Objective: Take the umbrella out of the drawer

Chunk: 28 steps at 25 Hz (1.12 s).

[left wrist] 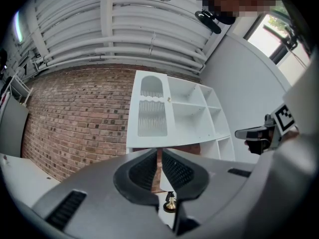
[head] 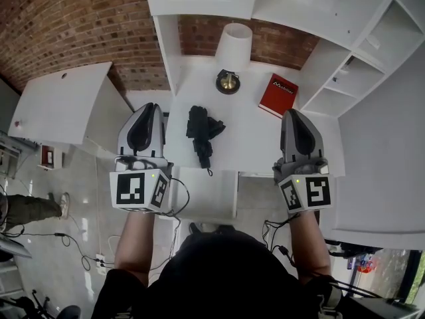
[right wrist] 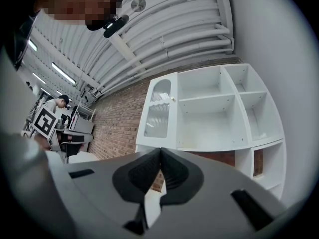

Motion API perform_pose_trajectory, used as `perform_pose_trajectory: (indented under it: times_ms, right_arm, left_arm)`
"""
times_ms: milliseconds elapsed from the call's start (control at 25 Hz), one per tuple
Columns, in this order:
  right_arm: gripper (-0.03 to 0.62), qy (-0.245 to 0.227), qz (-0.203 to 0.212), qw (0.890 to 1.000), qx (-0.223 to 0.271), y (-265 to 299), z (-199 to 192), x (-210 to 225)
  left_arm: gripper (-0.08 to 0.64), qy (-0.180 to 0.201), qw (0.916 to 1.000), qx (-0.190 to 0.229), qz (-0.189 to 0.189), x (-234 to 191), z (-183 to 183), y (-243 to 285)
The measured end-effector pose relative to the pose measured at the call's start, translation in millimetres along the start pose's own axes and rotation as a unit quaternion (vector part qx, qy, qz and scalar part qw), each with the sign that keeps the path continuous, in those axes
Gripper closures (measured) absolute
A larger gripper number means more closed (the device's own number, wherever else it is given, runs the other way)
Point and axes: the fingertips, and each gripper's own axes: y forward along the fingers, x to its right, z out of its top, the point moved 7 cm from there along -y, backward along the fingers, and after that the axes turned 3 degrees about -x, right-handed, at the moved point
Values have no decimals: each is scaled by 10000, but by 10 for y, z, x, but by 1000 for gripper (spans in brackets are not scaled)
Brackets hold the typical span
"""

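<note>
A folded black umbrella (head: pixel 201 134) lies on the white desk top (head: pixel 249 135), its strap end toward the desk's front edge. My left gripper (head: pixel 151 107) hovers just left of it, beside the desk's left edge, shut with nothing in it. My right gripper (head: pixel 293 113) is held over the desk's right part, also shut and empty. In the left gripper view the jaws (left wrist: pixel 159 156) meet, and the right gripper view shows its jaws (right wrist: pixel 160 153) pressed together too. Neither gripper touches the umbrella.
A white-shaded lamp (head: pixel 232 50) with a brass base and a red book (head: pixel 277 94) stand at the back of the desk. White shelving (head: pixel 362 52) rises to the right, a brick wall (head: pixel 73 25) behind. A white drawer (head: pixel 206 193) juts out under the front edge. Cables run on the floor.
</note>
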Motion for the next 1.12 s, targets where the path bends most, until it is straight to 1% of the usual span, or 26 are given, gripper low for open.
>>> perform_pose_trajectory:
  times_ms: [360,560,1120]
  right_arm:
    - [592,-27,109,9999,3,20,-22,1]
    - [592,4,123,9999,-3,31,-58,20]
    - [592,152,194,9997,-34,106,-210,200]
  left_arm:
    - [531,-46,9999,-98,108,9,-71,-30]
    - [531,-60,9998,-148,105,23,-120,-24]
    - [531,58,9993,-300,213,142,-205,117]
